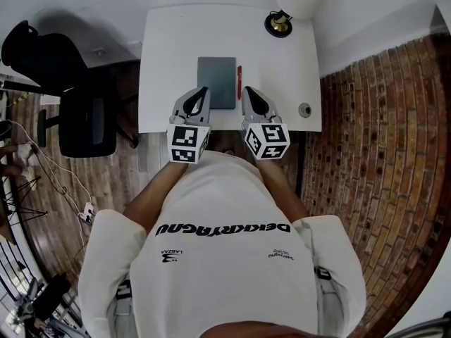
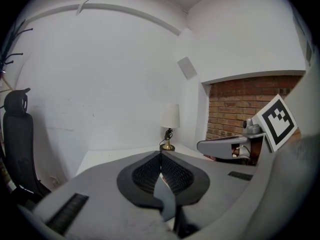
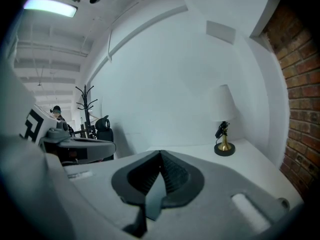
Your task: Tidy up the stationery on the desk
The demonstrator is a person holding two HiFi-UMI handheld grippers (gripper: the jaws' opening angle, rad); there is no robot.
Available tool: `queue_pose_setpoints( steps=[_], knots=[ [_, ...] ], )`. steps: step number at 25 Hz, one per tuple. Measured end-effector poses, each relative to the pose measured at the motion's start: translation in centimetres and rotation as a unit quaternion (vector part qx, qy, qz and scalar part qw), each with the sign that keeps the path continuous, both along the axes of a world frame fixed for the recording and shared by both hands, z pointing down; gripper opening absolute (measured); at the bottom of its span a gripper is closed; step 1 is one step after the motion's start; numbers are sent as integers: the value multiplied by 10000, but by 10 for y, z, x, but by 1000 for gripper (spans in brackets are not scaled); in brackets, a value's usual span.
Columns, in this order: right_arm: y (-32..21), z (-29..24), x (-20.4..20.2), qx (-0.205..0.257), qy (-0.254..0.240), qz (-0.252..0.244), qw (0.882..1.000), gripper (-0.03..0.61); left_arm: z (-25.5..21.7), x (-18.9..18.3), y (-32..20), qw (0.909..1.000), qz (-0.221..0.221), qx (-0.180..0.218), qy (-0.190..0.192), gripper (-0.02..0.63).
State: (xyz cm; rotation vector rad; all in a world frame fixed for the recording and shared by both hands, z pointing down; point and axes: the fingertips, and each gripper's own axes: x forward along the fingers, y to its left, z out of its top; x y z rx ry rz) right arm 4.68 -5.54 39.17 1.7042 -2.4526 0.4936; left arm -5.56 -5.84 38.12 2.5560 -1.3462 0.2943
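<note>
A grey notebook [image 1: 216, 82] lies flat in the middle of the white desk [image 1: 162, 55], with a red pen [image 1: 239, 74] along its right edge. My left gripper [image 1: 205, 90] hovers over the desk's near edge at the notebook's lower left corner, jaws shut and empty. To the notebook's lower right, my right gripper [image 1: 246, 91] is also shut with nothing held. In the left gripper view the closed jaws [image 2: 160, 154] point across the desk toward the lamp [image 2: 170, 126]. The right gripper view shows closed jaws [image 3: 160, 154] as well.
A lamp with a brass base [image 1: 279, 24] stands at the desk's far right corner. A small round grey object [image 1: 304, 110] sits near the desk's right front edge. A black office chair [image 1: 84, 111] stands left of the desk. Brick floor [image 1: 380, 132] lies to the right.
</note>
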Motion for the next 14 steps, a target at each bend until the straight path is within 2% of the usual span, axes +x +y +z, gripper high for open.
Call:
queue_pose_setpoints(
  steps=[14],
  knots=[
    [-2, 10, 2, -152, 116, 59, 9998, -2, 9, -6, -4, 10000, -19, -16, -71, -2]
  ],
)
